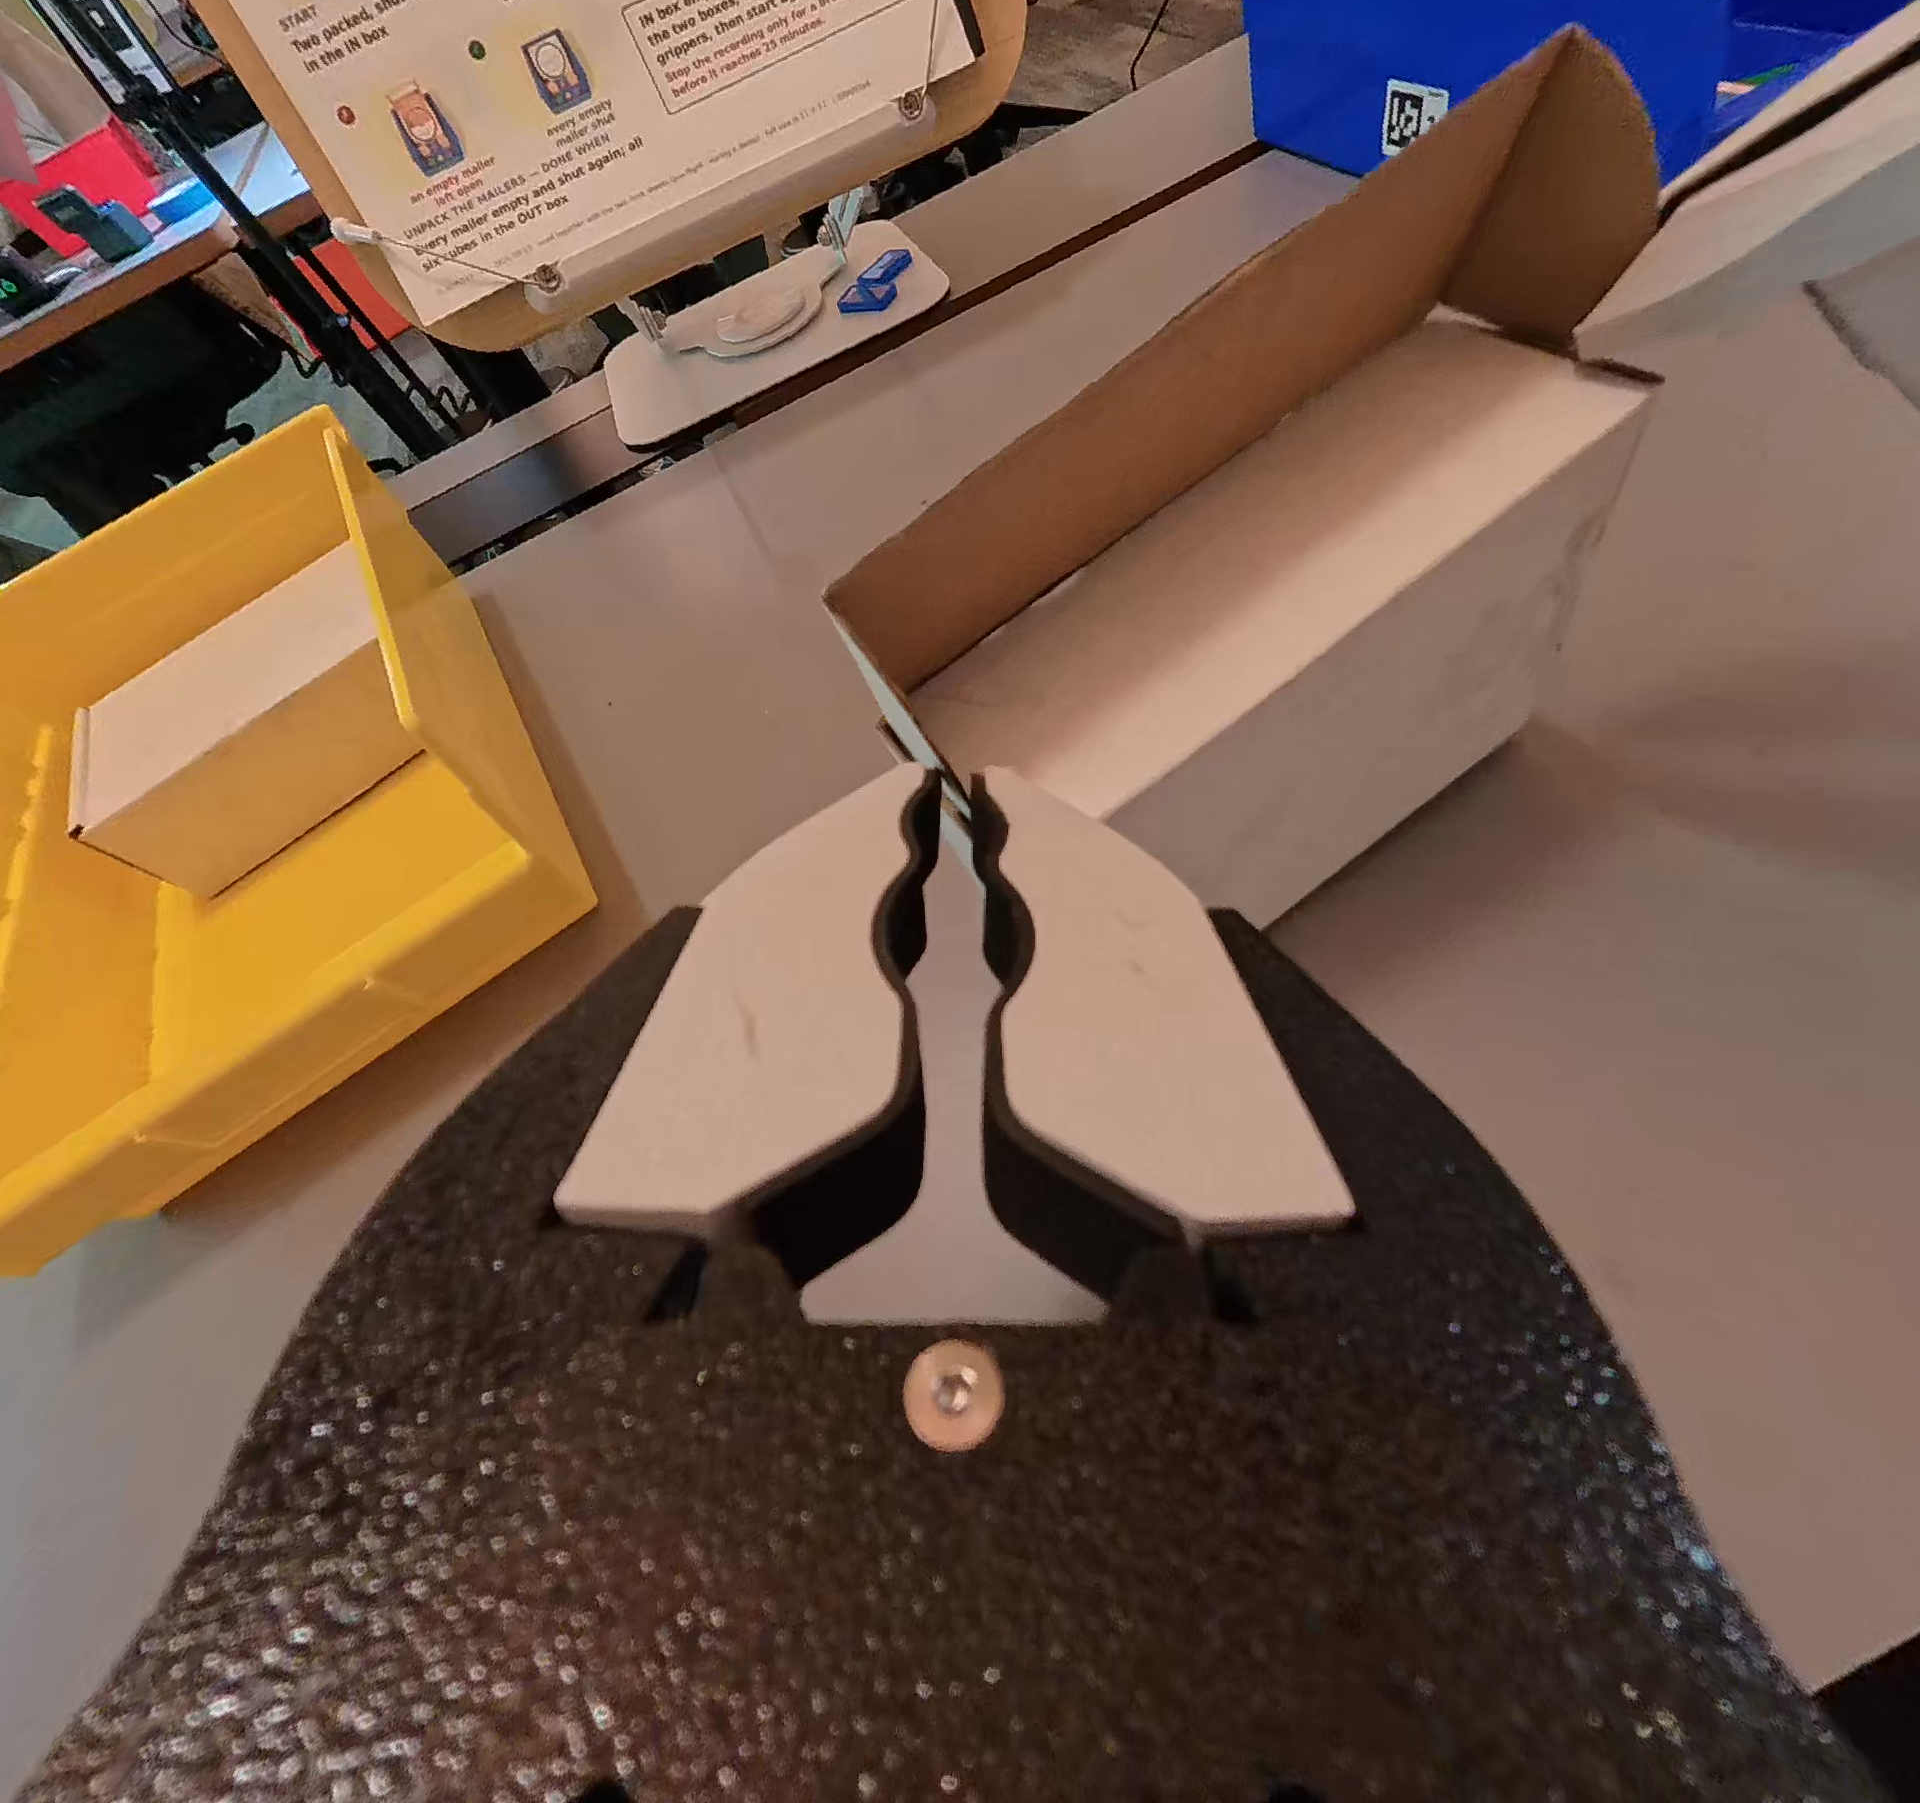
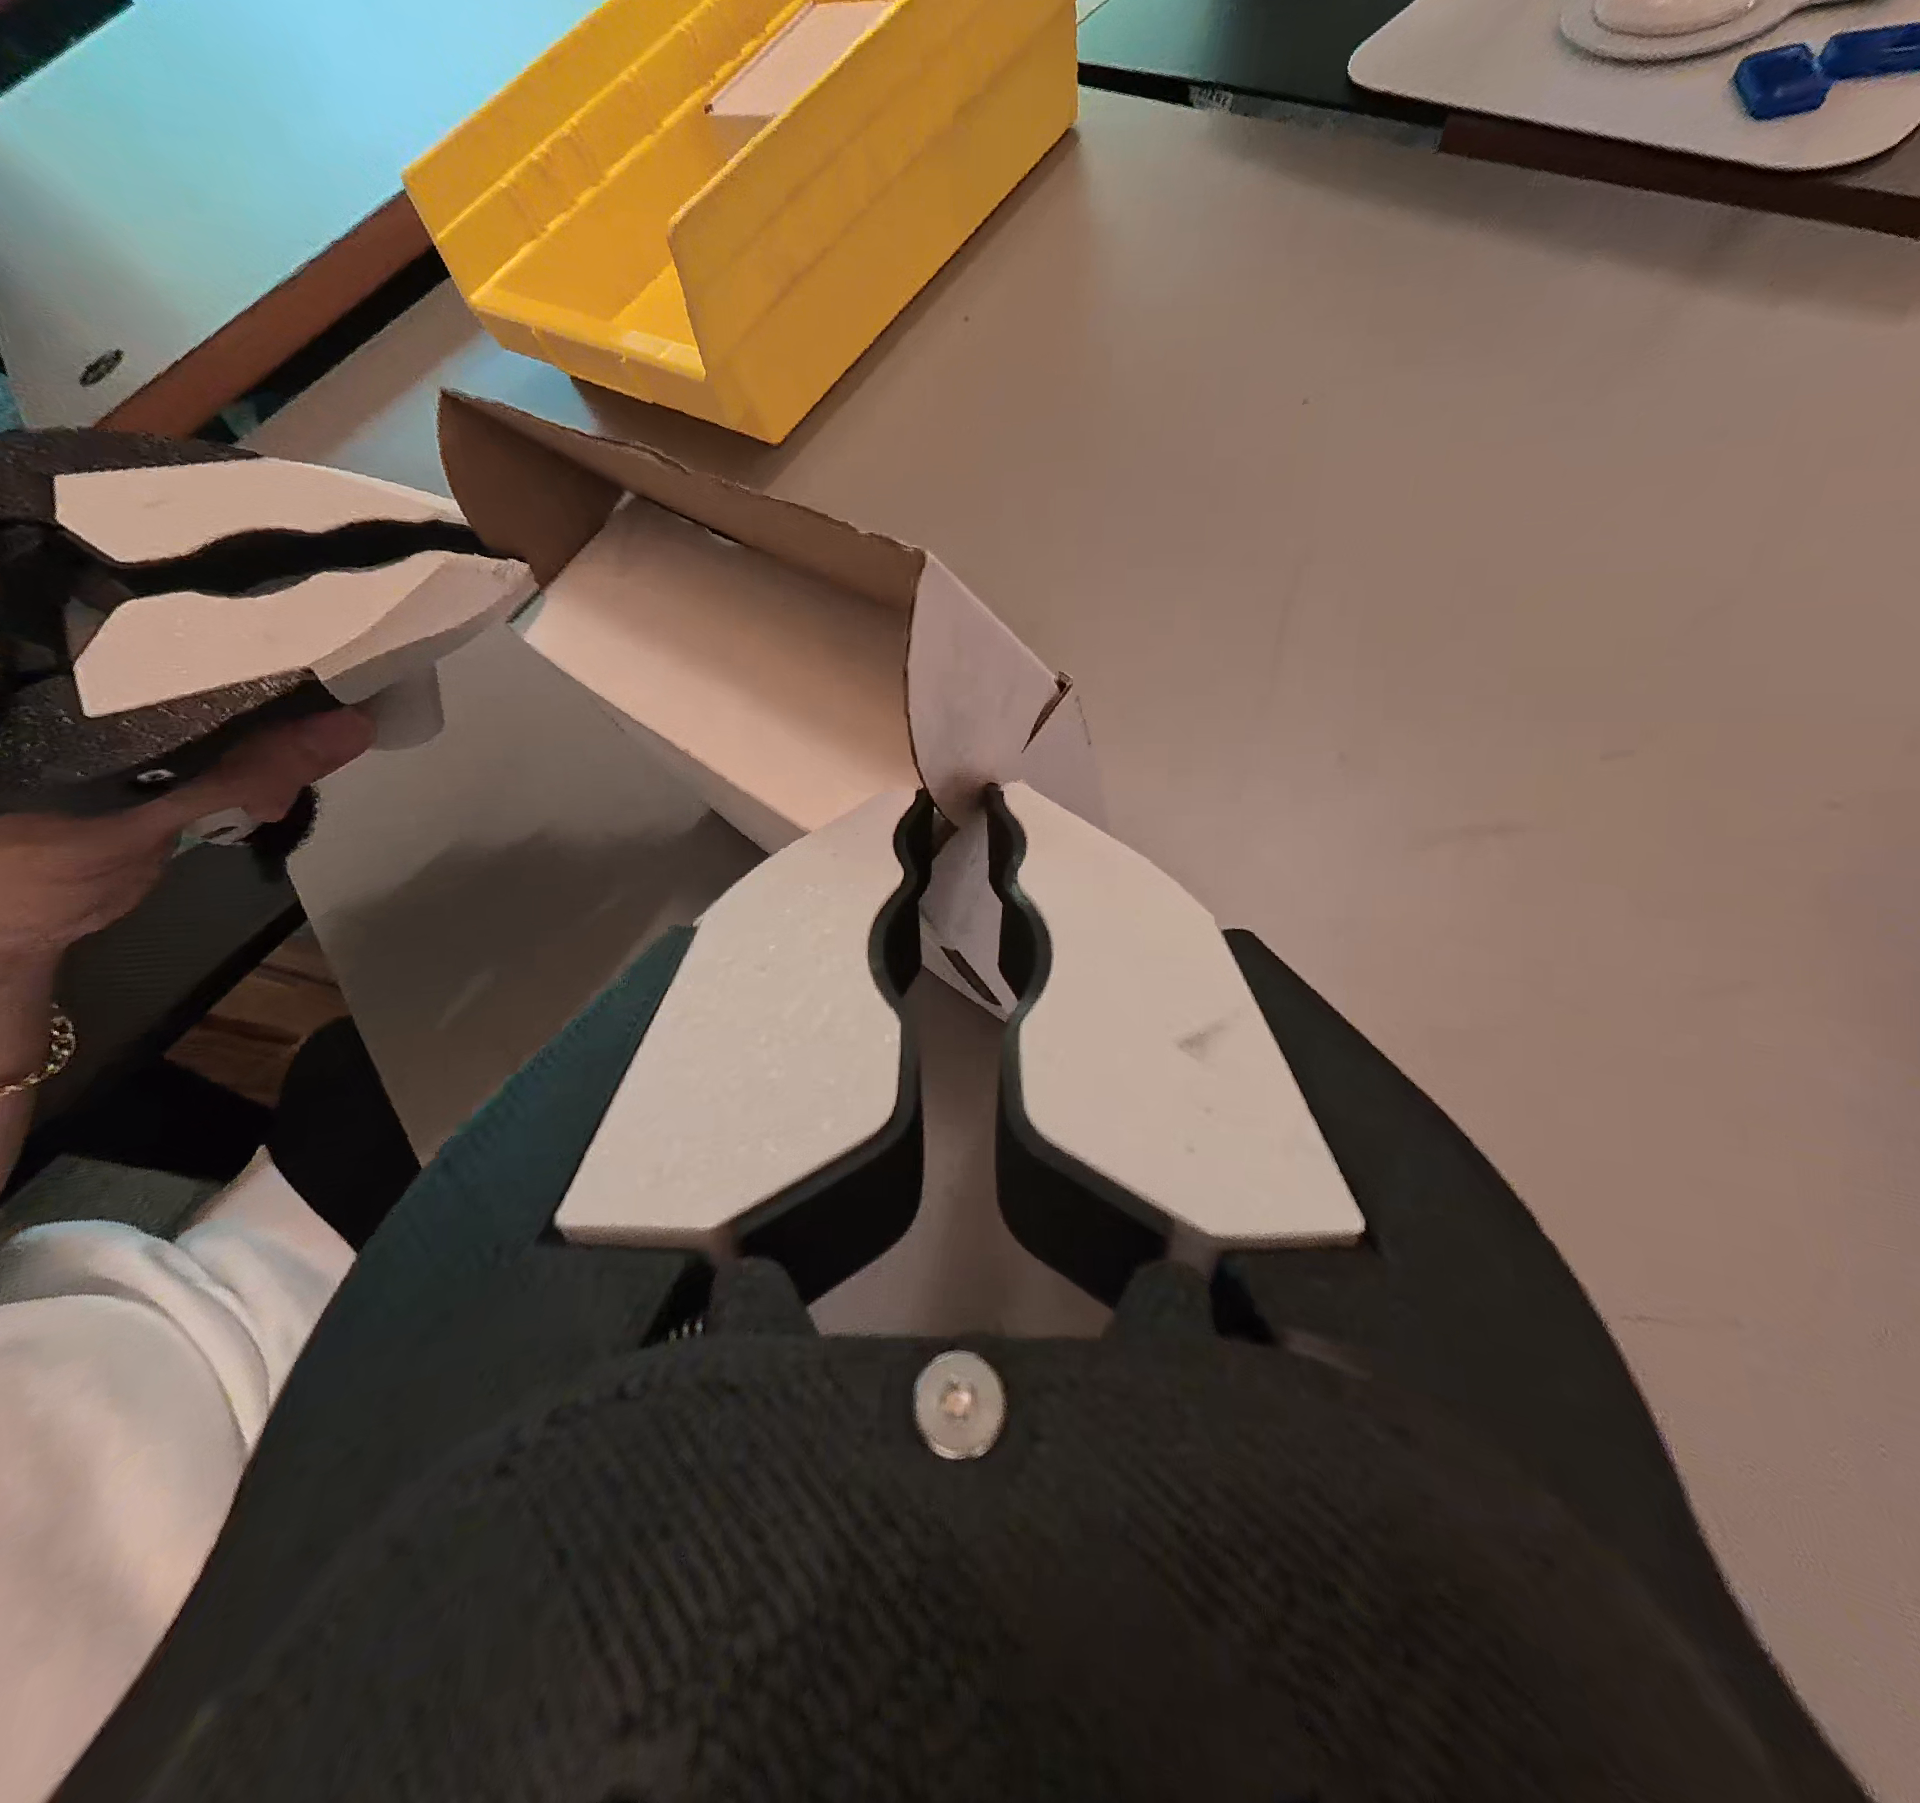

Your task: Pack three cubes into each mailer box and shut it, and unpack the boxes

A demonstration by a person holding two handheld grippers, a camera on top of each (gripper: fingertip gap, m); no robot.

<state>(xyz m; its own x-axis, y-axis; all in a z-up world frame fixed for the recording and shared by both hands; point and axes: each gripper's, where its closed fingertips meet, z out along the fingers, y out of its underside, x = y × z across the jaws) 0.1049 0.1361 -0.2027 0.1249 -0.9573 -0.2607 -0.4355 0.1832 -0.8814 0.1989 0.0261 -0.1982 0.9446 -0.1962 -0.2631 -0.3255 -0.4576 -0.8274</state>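
Observation:
A white mailer box [image 1: 1299, 610] lies on the grey table, its lid down and its brown-lined front flap [image 1: 1195, 403] standing up. My left gripper [image 1: 958, 797] is shut on the flap's near side ear. It also shows at the left of the right wrist view [image 2: 499, 558], held by a hand. My right gripper [image 2: 961, 808] is shut on the ear at the other end of the same mailer [image 2: 727, 652]. A second white mailer [image 1: 239, 714] sits shut in the yellow bin [image 1: 436, 610]; it also shows in the right wrist view [image 2: 800, 60]. No cubes are in view.
The yellow bin [image 2: 883, 226] stands left of the mailer. A blue bin [image 1: 1455, 39] stands at the back right. An instruction sheet [image 1: 582, 39] on a white stand [image 1: 727, 351] sits behind, with small blue pieces [image 1: 873, 283] on its base. Bare table lies to the right. The grippers' ends are close to 15 cm from one another.

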